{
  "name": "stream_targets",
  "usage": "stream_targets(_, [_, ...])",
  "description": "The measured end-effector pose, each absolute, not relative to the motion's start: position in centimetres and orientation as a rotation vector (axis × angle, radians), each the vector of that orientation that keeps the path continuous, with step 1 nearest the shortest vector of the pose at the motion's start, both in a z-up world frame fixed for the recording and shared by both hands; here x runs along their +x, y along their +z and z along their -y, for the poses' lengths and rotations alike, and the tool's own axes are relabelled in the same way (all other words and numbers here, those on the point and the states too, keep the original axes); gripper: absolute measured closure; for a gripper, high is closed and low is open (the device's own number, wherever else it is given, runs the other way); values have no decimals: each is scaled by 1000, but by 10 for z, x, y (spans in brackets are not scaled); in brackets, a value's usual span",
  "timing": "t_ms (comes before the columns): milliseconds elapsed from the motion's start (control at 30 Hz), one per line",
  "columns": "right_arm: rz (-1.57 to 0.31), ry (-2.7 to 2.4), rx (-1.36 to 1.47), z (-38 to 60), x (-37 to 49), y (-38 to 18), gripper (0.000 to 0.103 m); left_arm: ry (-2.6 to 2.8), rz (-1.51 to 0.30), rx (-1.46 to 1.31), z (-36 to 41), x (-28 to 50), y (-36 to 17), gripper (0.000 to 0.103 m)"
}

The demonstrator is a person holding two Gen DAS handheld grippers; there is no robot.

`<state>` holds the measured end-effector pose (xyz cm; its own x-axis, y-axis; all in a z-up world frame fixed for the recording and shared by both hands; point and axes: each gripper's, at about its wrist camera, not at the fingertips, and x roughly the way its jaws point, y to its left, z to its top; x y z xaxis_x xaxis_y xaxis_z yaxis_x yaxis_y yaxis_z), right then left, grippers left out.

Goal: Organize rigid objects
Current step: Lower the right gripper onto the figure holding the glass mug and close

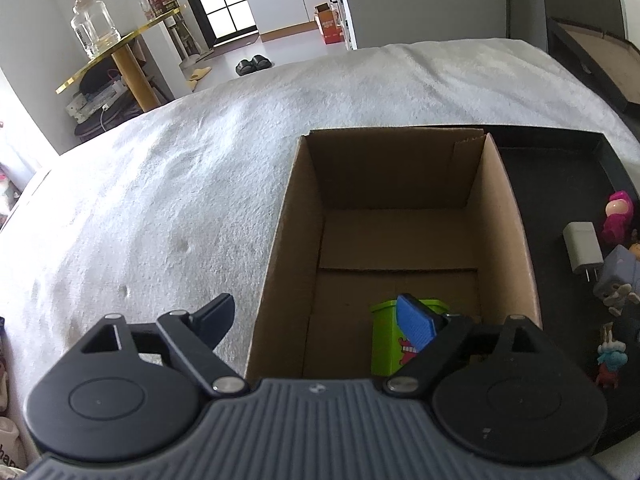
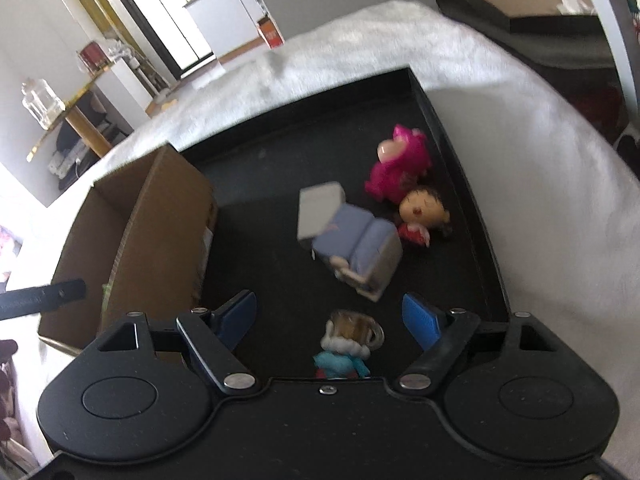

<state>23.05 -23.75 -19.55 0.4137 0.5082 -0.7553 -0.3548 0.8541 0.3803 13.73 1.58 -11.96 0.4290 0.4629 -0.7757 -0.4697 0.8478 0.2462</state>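
Note:
In the left wrist view an open cardboard box (image 1: 400,240) sits on a white cloth. A green container with a red cartoon print (image 1: 390,344) stands at the box's near end. My left gripper (image 1: 316,318) is open and holds nothing. Its blue-padded finger (image 1: 416,322) is over the green container, and the other finger is outside the box's left wall. In the right wrist view my right gripper (image 2: 328,320) hangs open over a black tray (image 2: 460,184). A small figure in teal (image 2: 346,346) lies between the pads without touching them.
Further along the tray lie a grey-blue block toy (image 2: 360,248), a white charger (image 2: 320,210), a pink figure (image 2: 400,164) and a dark-haired doll in red (image 2: 420,216). The cardboard box (image 2: 160,220) adjoins the tray's left side. A gold shelf (image 1: 116,52) stands beyond the cloth.

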Motion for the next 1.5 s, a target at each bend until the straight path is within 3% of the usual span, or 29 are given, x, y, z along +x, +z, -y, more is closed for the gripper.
stream_targets(300, [-1060, 519, 137, 233, 229, -215, 23, 588, -994, 15, -11, 144, -124, 16])
stream_targets(767, [-934, 398, -166, 199, 194, -222, 25, 581, -993, 30, -5, 144, -123, 16])
stream_targets(833, [-924, 387, -169, 201, 192, -221, 29, 579, -992, 30, -5, 143, -123, 16])
stream_targets(967, [-907, 372, -176, 206, 192, -217, 55, 581, -988, 19, -7, 143, -122, 16])
stream_targets(1500, [-873, 379, -126, 216, 187, -206, 56, 581, -971, -29, -18, 136, -122, 16])
